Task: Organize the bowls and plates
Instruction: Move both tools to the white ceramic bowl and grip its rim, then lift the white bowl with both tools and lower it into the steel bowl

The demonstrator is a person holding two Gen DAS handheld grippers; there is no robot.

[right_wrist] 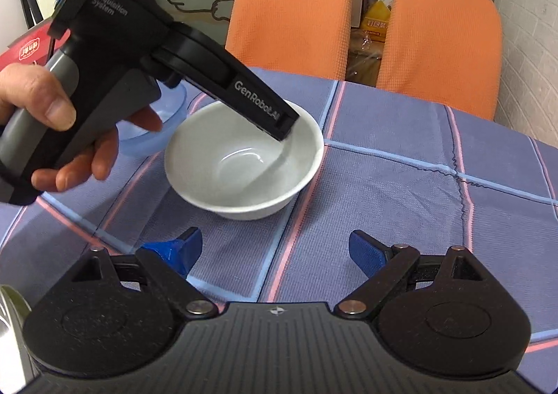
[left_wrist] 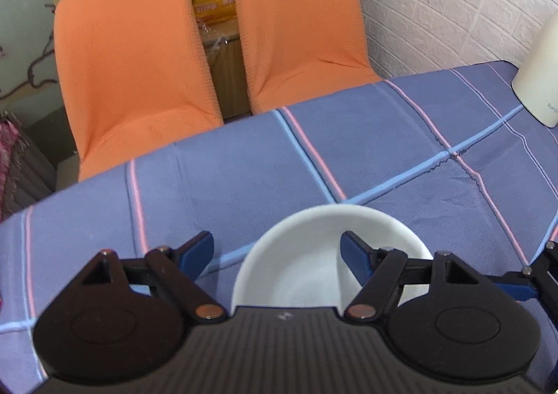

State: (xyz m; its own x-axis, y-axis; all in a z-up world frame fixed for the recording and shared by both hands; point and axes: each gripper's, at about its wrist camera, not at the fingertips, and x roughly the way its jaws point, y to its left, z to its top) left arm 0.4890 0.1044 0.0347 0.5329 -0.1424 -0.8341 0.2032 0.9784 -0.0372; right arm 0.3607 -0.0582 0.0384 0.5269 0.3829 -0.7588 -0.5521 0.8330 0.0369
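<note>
The white bowl sits upright on the counter, which is covered in a blue checked cloth. The left gripper hangs over the bowl with its fingers spread apart – the right-hand one is inside the rim, the other outside over the cloth, neither seen pressing the wall. The right gripper hovers near the bowl with fingers released, holding nothing. Just behind the white bowl, partly hidden by the person's hand, lies a pale blue bowl. Two orange chairs stand at the counter's far edge.
</note>
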